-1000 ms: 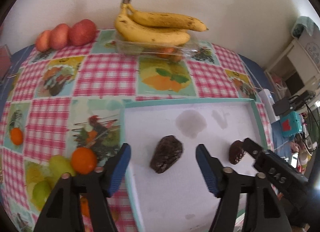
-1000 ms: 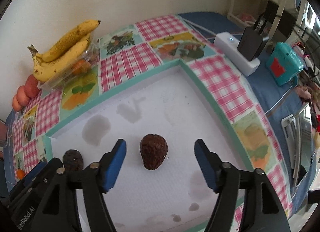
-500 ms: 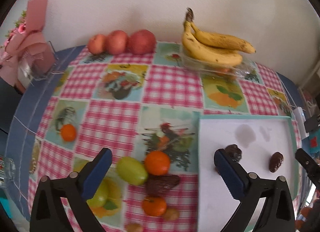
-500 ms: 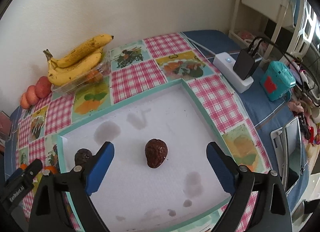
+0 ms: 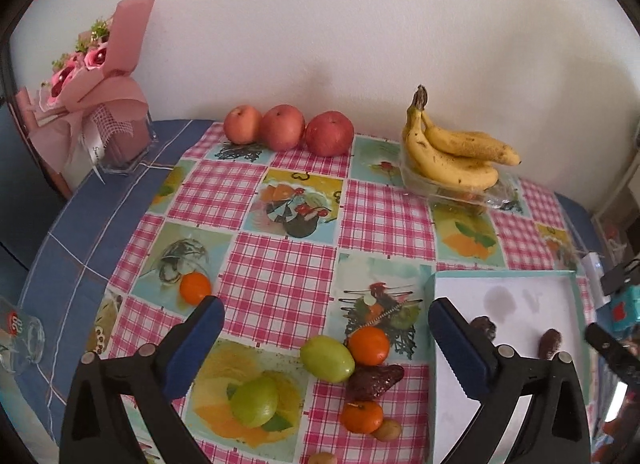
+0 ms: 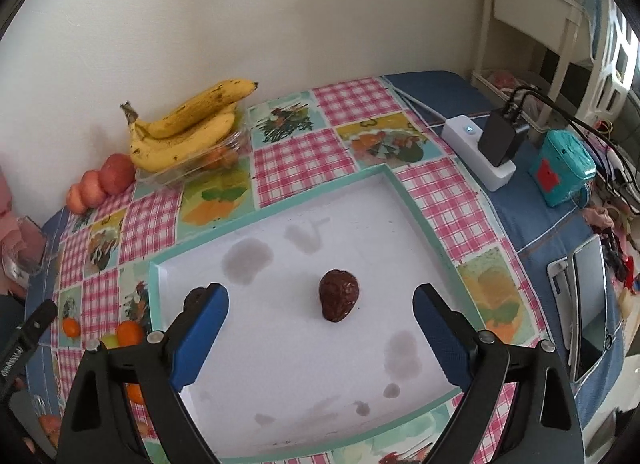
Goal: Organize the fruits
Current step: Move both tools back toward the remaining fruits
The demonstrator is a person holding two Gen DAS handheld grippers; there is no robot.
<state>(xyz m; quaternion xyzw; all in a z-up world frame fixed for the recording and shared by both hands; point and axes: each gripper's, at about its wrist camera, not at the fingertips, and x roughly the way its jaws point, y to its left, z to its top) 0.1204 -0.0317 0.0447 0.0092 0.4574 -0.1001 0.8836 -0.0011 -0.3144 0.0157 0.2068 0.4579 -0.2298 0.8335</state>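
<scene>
My left gripper [image 5: 322,338] is open and empty above the tablecloth. Below it lie two green fruits [image 5: 327,358] [image 5: 255,401], oranges [image 5: 368,346] [image 5: 361,416] [image 5: 195,288] and a dark date [image 5: 374,382]. The white tray [image 5: 440,416] to the right holds two dark dates [image 5: 483,327] [image 5: 551,342]. My right gripper [image 6: 320,316] is open and empty above the tray [image 6: 280,364], with one date [image 6: 338,300] between its fingers and the other date [image 6: 195,298] behind the left finger.
Bananas [image 5: 452,153] on a clear box and three red apples [image 5: 282,127] line the wall. A pink bouquet [image 5: 92,79] stands at the far left, a glass [image 5: 18,338] at the left edge. A power strip [image 6: 478,151], teal box [image 6: 562,167] and tablet [image 6: 588,304] sit right of the tray.
My left gripper has pulled back and swung left from over the tray to over the loose fruits. My right gripper has drawn back and up from the date. Both stayed open.
</scene>
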